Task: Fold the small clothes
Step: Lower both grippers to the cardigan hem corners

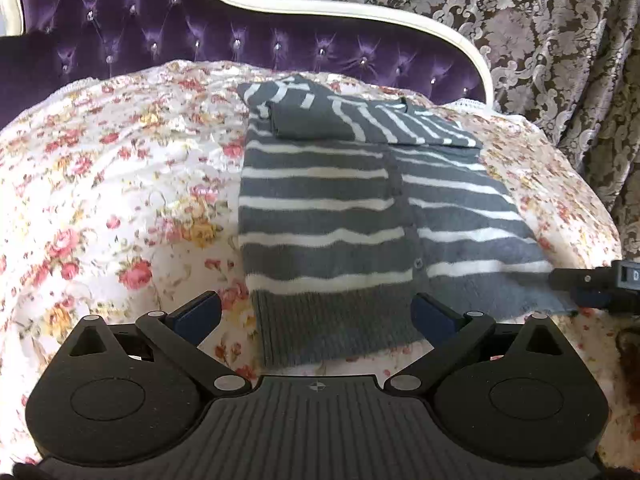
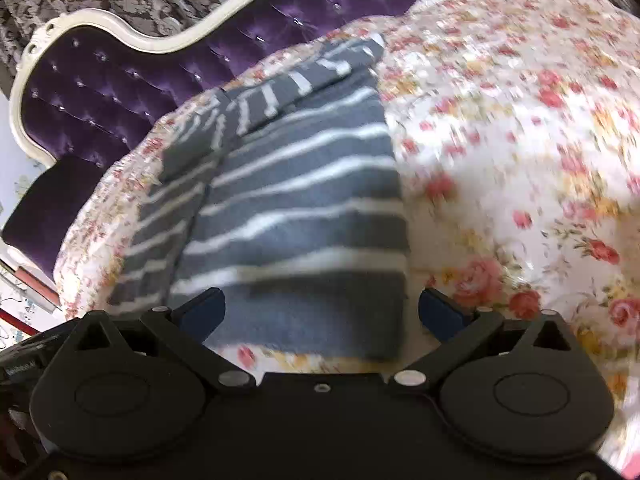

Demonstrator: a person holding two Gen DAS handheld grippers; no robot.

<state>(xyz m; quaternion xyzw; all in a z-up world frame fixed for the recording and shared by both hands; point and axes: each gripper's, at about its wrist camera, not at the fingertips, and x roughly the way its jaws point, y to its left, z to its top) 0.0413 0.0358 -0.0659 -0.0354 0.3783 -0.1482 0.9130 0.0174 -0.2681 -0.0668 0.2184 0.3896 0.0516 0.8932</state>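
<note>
A small grey cardigan with white stripes (image 1: 328,216) lies flat on a floral bedspread (image 1: 100,184), its sleeves folded across the chest at the far end. My left gripper (image 1: 316,314) stands open just above the ribbed hem, a finger on each side of the left front panel. In the right wrist view the same cardigan (image 2: 296,208) appears blurred, and my right gripper (image 2: 322,312) is open over the hem's right corner. The right gripper's tip (image 1: 596,280) shows at the far right of the left wrist view, beside the hem.
A purple tufted headboard (image 1: 208,40) with a white curved frame stands behind the bedspread. Brown damask curtains (image 1: 560,40) hang to the right. Open floral bedspread (image 2: 520,140) extends on both sides of the cardigan.
</note>
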